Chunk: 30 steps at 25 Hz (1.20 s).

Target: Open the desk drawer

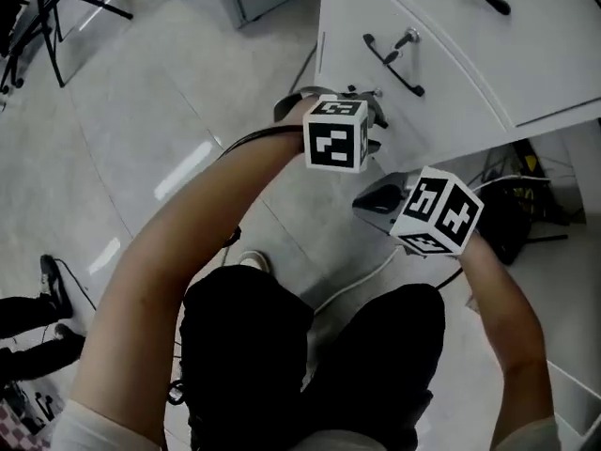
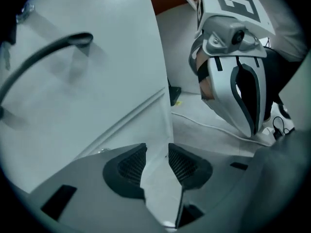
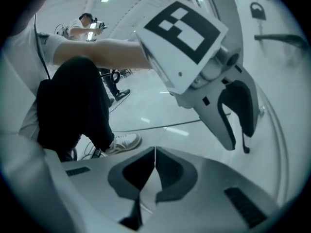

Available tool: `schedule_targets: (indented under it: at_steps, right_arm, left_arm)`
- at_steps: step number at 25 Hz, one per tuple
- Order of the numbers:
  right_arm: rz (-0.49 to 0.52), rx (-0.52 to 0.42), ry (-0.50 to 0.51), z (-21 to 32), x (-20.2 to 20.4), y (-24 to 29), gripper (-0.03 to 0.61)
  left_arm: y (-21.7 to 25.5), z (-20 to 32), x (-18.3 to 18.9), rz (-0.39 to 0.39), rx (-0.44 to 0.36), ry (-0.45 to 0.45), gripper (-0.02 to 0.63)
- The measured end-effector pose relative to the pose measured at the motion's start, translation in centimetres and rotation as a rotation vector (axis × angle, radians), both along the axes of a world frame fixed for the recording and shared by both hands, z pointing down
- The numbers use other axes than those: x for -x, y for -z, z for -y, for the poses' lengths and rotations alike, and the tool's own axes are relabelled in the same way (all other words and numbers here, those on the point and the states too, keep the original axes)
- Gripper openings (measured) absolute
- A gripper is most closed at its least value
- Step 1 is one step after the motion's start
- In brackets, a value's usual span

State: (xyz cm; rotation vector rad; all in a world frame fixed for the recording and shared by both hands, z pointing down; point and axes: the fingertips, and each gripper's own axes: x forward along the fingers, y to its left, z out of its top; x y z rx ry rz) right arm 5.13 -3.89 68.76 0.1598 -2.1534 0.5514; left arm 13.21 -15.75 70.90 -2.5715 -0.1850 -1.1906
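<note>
Judging progress: early. The desk drawer [image 1: 451, 73] looks fully shut and nothing grips its handle [image 1: 394, 64], so the grasp and the pull are both left.
Left gripper [image 2: 157, 154]: claw spread, pinching nothing. White panel shows through the gap; I cannot tell whether it touches.
Left gripper position: at the white front just below the handle. In its own view the handle sits up and to the left, apart from the pads.
Drawer location: upper right of the head view, in a white cabinet.
Right gripper [image 3: 154, 155]: claw pressed together, empty, off the cabinet and over the floor [image 1: 141, 130].
Drawer front: smooth, flat, matte white.
Handle: slim black bowed bar on two posts.
Key [image 1: 406, 39]: small, metal, beside the handle.
Pads: black, fine mesh texture.
Gripper shells: pale hard plastic, rounded.
Floor: glossy pale tile.
</note>
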Motion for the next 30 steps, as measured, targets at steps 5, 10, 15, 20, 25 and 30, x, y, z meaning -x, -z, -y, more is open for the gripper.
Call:
schedule_targets:
  at_steps: [5,10,15,20,25,30]
  right_arm:
    - [0.007,0.010,0.042,-1.2,-0.1,-3.1,0.015]
    - [0.026,0.029,0.064,-2.4,0.1,-4.3,0.015]
    - [0.050,0.034,0.106,-2.8,0.8,-4.8,0.016]
    - [0.077,0.042,0.099,-2.8,1.2,-5.3,0.015]
    - [0.076,0.033,0.116,-3.0,1.8,-5.1,0.016]
    - [0.075,0.029,0.114,-3.5,1.6,-4.8,0.016]
  left_arm:
    - [-2.1,0.8,-0.4,0.026,-0.032,0.007,0.149]
    - [-3.2,0.9,-0.2,0.083,-0.089,-0.027,0.143]
    - [-3.5,1.0,-0.7,0.129,-0.156,-0.097,0.112]
    - [-3.5,1.2,-1.4,0.102,-0.279,-0.088,0.113]
    - [-4.2,1.9,-1.6,0.111,-0.356,-0.034,0.114]
    - [-5.3,2.3,-1.7,0.164,-0.419,0.005,0.116]
